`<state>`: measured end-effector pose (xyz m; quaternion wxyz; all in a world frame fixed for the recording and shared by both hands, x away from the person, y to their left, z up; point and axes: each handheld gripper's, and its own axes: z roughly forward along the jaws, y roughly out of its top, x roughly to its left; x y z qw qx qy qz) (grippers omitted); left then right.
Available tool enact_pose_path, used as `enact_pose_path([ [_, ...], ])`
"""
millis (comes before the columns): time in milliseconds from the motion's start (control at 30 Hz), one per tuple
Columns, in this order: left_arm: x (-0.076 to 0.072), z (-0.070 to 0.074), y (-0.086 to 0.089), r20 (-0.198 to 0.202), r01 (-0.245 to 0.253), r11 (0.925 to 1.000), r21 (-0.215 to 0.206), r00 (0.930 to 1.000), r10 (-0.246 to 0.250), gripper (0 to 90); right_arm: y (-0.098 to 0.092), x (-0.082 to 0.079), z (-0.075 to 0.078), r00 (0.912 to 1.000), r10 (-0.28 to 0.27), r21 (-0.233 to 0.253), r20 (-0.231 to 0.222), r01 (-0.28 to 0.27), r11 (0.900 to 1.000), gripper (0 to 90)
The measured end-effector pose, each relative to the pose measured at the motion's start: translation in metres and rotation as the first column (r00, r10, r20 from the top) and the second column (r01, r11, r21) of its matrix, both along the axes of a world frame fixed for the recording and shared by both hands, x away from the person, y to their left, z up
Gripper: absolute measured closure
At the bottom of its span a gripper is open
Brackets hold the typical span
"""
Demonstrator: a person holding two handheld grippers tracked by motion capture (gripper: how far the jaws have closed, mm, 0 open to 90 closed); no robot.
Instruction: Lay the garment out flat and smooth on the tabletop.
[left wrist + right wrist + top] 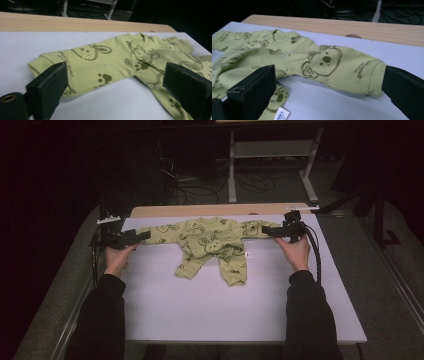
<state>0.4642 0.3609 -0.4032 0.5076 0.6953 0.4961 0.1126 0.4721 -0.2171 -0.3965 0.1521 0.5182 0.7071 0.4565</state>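
Note:
A light green baby romper [210,240] with dark animal prints lies flat on the white table [200,310], sleeves spread left and right, legs toward me. My left gripper [136,236] is at the end of the left sleeve [75,60]. It is open, and the cuff lies between its wide-set jaws. At the right sleeve [352,70], my right gripper [271,231] is also open, jaws either side of the cuff. Neither pair of jaws presses the cloth.
A wooden strip [215,210] runs along the table's far edge. A small white label [247,254] sticks out beside the romper's right leg. Behind the table are a metal frame [270,150] and floor cables. The near half of the white top is bare.

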Motion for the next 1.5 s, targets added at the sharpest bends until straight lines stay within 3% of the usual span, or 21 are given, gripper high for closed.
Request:
enact_pose_path([
  [200,-0.012,0.004,-0.004,0.009,0.025,0.9995,0.017,0.9996,-0.025,0.0,0.003,-0.013,0.01,0.999,0.04,-0.006,0.02,-0.04,0.999,0.0],
  [333,-0.021,0.006,-0.007,0.022,0.042,0.9991,0.006,0.9989,-0.042,0.0,0.004,-0.023,0.016,0.9971,0.066,0.0,0.038,-0.066,0.998,0.0],
  [567,-0.036,0.009,-0.013,0.043,0.075,0.9971,0.013,0.9963,-0.075,0.0,0.009,-0.041,0.017,0.9928,0.109,-0.015,0.05,-0.108,0.994,0.0],
  [800,-0.048,0.013,-0.022,0.069,0.114,0.9932,0.027,0.991,-0.115,0.0,0.017,-0.053,0.011,0.9876,0.151,-0.028,0.043,-0.15,0.988,0.0],
  [967,-0.056,0.004,-0.025,0.08,0.133,0.9911,0.004,0.9879,-0.133,0.0,0.02,-0.062,0.005,0.9835,0.17,-0.013,0.063,-0.169,0.985,0.0],
  [1067,-0.057,0.001,-0.028,0.073,0.144,0.9895,0.013,0.9868,-0.145,0.0,0.024,-0.069,-0.001,0.9796,0.192,-0.005,0.059,-0.192,0.981,0.0],
  [1167,-0.06,0.001,-0.033,0.084,0.158,0.9874,0.009,0.9838,-0.158,0.0,0.029,-0.076,-0.01,0.9751,0.215,0.01,0.054,-0.216,0.976,0.0],
  [1267,-0.062,0.0,-0.037,0.083,0.174,0.9844,0.024,0.981,-0.175,0.0,0.034,-0.08,-0.015,0.9696,0.243,-0.019,0.03,-0.242,0.97,0.0],
  [1333,-0.065,-0.002,-0.039,0.084,0.182,0.9829,0.031,0.9794,-0.184,0.0,0.036,-0.082,-0.018,0.9675,0.251,-0.012,0.029,-0.251,0.968,0.0],
  [1500,-0.07,-0.008,-0.046,0.07,0.214,0.975,0.058,0.9734,-0.218,0.0,0.045,-0.086,-0.025,0.954,0.3,-0.028,0.01,-0.299,0.954,0.0],
])
